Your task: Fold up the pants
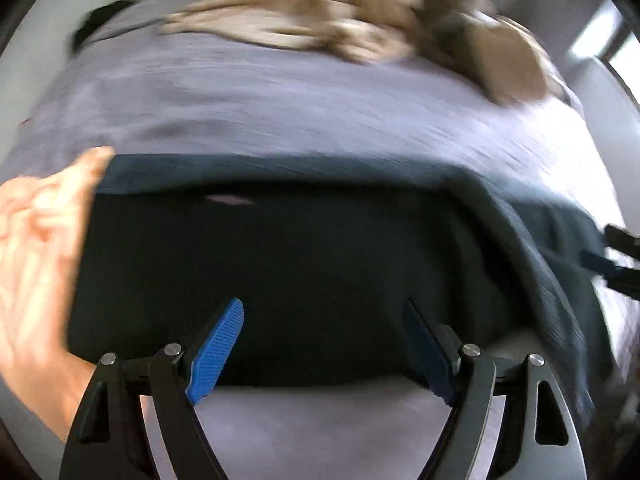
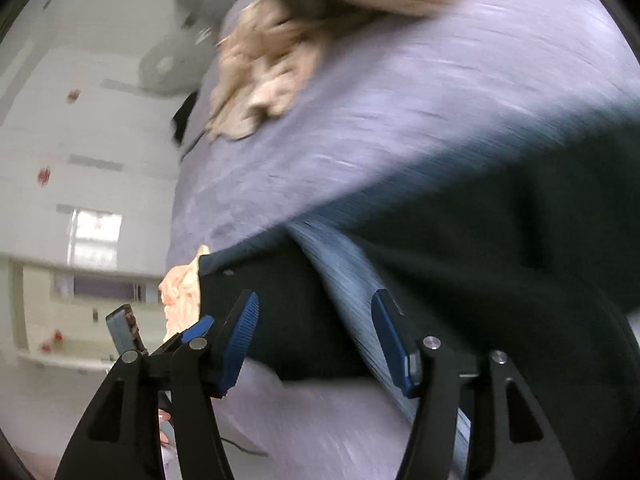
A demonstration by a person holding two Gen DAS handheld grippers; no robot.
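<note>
Dark teal pants [image 1: 280, 260] lie on a lavender bed sheet [image 1: 240, 100], with one straight edge across the far side and more cloth trailing to the right. My left gripper [image 1: 325, 306] hovers over their near edge, open, with nothing between its blue pads. In the right wrist view the pants [image 2: 500, 240] fill the right half, with a paler creased band [image 2: 344, 280] running through them. My right gripper [image 2: 316, 304] hangs open above that band and grips nothing. It also shows at the right edge of the left wrist view [image 1: 618, 256]. Both views are motion-blurred.
A crumpled tan garment [image 1: 340, 12] [image 2: 280, 60] lies at the far end of the bed. A blurred peach shape [image 1: 36, 260] [image 2: 182, 292] sits at the pants' left edge; hand or cloth, I cannot tell. White cupboards [image 2: 80, 160] stand beyond the bed's side.
</note>
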